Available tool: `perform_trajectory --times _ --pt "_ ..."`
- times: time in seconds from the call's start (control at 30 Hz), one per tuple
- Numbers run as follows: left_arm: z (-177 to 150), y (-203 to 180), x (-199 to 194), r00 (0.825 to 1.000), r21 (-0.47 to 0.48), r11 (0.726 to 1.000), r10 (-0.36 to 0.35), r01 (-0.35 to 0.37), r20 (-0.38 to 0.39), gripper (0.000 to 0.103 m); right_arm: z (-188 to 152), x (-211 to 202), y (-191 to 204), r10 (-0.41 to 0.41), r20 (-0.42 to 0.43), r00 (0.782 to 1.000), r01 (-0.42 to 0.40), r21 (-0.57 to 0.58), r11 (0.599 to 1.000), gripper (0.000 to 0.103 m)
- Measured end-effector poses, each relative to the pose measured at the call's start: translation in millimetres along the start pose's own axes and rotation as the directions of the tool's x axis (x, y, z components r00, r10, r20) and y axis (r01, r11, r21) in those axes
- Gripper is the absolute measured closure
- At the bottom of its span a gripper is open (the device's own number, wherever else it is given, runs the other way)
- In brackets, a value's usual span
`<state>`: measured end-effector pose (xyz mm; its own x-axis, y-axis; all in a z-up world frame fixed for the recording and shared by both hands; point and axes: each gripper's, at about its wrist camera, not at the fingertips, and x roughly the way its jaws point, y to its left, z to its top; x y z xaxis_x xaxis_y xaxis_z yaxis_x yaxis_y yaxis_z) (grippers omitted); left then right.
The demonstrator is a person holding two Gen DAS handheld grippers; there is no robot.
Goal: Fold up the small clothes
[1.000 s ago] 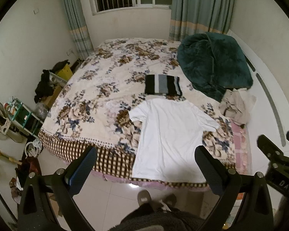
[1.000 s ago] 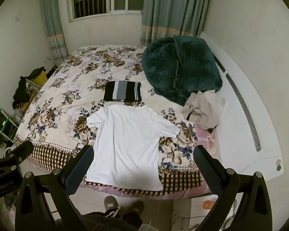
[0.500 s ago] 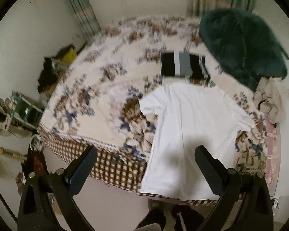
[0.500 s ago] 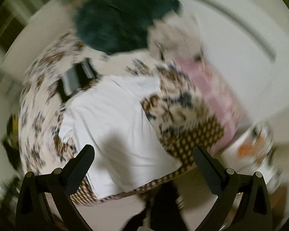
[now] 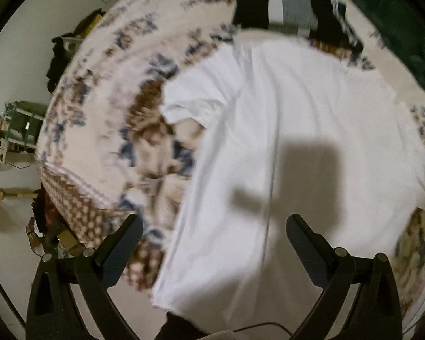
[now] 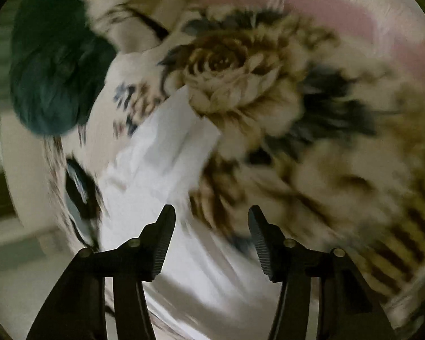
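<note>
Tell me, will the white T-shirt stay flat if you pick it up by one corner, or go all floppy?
Probably floppy: the white T-shirt lies thin and creased on the bed, so it would likely droop and bunch. It looks light. Its hem hangs over the edge, so a tug might slide it.

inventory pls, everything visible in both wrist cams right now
white T-shirt: 1, white, spread flat on the bed near its foot edge
striped folded garment: 1, black, grey and white, just beyond the shirt's collar
floral bedspread: 1, cream with brown and blue flowers, checked border
dark green blanket: 1, heaped at the bed's far right side
beige crumpled clothes: 1 pile, blurred, beside the blanket
green rack: 1, on the floor left of the bed
left hand-held gripper: open, over the shirt's hem area
right hand-held gripper: open, near the shirt's right sleeve
</note>
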<state>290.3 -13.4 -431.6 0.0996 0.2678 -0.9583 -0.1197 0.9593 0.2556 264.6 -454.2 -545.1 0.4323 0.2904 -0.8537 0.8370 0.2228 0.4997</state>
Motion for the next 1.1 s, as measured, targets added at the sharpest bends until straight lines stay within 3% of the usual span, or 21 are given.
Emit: perform_trajectory --times 0.17,0.27,0.3,0.33,0.4,0.47,0.57,0.63,0.7,0.73,0.8,0.83,0.93,1.0,1.03,1.1 --pt "11.8 -34.2 54.7 0.998 0.011 1.0 -0.026 0.027 -0.061 0.0 36.9 83.2 -10.3 0.061 -0.008 0.998 -0.06 0.11 0.992 0.043" --pt "17.0 -46.5 75.1 0.996 0.021 0.998 -0.058 0.059 -0.071 0.0 36.2 94.0 -11.4 0.126 0.088 0.988 -0.139 0.155 0.978 0.045" --pt "20.0 -50.1 79.1 0.996 0.023 0.998 -0.062 0.064 -0.07 0.0 33.3 91.8 -9.6 0.131 0.14 0.981 -0.152 0.149 0.977 0.07" --pt "21.2 -49.8 81.3 0.995 0.021 0.997 -0.068 0.07 -0.068 0.0 31.4 90.7 -7.7 0.117 0.162 0.98 -0.141 0.144 0.98 0.086" --pt "23.6 -44.8 82.6 0.995 0.009 0.997 -0.081 0.082 -0.061 0.0 24.9 85.5 -1.2 0.102 0.194 0.976 -0.13 0.134 0.982 0.093" --pt "27.0 -38.9 81.9 0.994 -0.007 0.996 -0.09 0.089 -0.056 0.0 16.4 73.3 13.3 0.083 0.23 0.97 -0.106 0.087 0.991 0.094" --pt "31.5 -20.1 77.2 0.995 -0.039 0.995 -0.096 0.095 -0.031 0.0 -1.6 55.4 67.9 0.055 0.301 0.952 -0.026 -0.101 0.995 0.095" --pt "34.8 -4.5 74.3 0.996 -0.054 0.995 -0.087 0.087 -0.004 0.0 -25.2 51.3 120.5 0.047 0.342 0.939 0.057 -0.289 0.956 0.095" --pt "37.8 7.2 73.5 0.998 -0.066 0.996 -0.063 0.064 0.02 0.0 -59.9 62.2 175.8 0.036 0.357 0.933 0.152 -0.486 0.861 0.095" --pt "37.6 15.1 74.3 0.998 -0.074 0.996 -0.05 0.052 0.03 0.0 -82.4 74.7 203.5 0.018 0.365 0.931 0.213 -0.58 0.786 0.095" --pt "35.0 26.8 76.6 0.999 -0.088 0.996 -0.026 0.029 0.033 0.0 -145.1 118.0 252.1 -0.026 0.378 0.925 0.326 -0.759 0.564 0.095" --pt "32.4 33.4 79.9 0.999 -0.097 0.995 -0.016 0.019 0.028 0.0 -168.9 132.4 255.8 -0.05 0.382 0.923 0.357 -0.8 0.482 0.095" --pt "25.6 54.8 94.5 1.0 -0.121 0.993 0.0 -0.001 -0.01 0.0 -248.6 213.1 263.0 -0.208 0.377 0.903 0.41 -0.899 0.151 0.095" --pt "20.8 69.8 101.8 1.0 -0.135 0.991 0.002 -0.006 -0.029 0.0 -278.2 236.0 242.2 -0.297 0.345 0.89 0.374 -0.927 0.043 0.09" --pt "17.3 76.3 104.5 0.999 -0.139 0.99 0.008 -0.012 -0.034 0.0 -289.0 242.4 233.4 -0.334 0.321 0.886 0.347 -0.938 0.018 0.088" --pt "10.7 85.8 108.2 0.999 -0.148 0.989 0.01 -0.016 -0.04 0.0 -302.0 235.7 217.7 -0.344 0.288 0.894 0.314 -0.949 0.021 0.071"
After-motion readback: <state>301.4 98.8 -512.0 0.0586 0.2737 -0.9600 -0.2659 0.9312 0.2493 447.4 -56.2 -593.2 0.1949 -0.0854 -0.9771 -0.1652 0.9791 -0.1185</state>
